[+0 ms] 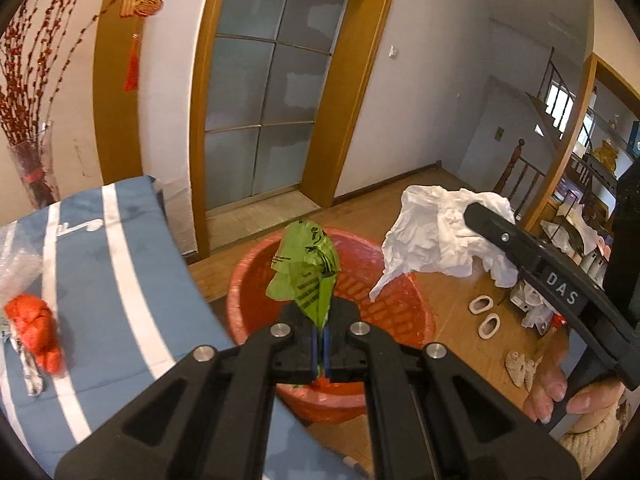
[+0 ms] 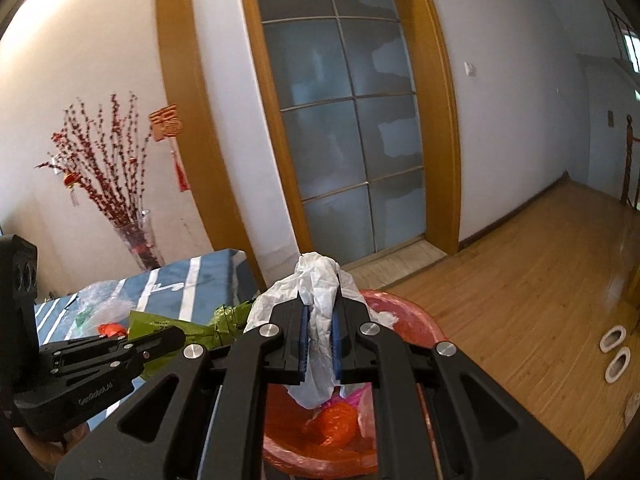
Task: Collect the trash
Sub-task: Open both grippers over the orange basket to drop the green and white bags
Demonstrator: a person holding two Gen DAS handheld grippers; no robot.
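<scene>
- The left claw (image 1: 320, 344) is pinched tight on a crumpled green plastic wrapper (image 1: 308, 268), held above the red basket (image 1: 244, 280) that serves as the trash bin on the wooden floor (image 1: 452, 344).
- The right claw (image 2: 320, 344) is closed on a wad of white tissue paper (image 2: 320, 304), also over the basket, just beside the wrapper.
- Both pieces are light and stand well above the rim; released from here, either could drift sideways and land on the floor rather than inside.
- The tissue hangs in loose folds on both sides of the pads, so part of it may cling to a pad when the claw opens, or drape over the rim.
- The two claws sit close together; opening both at once risks one knocking the other or its load.
- More trash waits on the blue-and-white striped surface (image 1: 120, 264): a red crumpled bag (image 1: 38, 320) and clear plastic film (image 1: 16, 256). A careless swing back could sweep these off the edge.
</scene>
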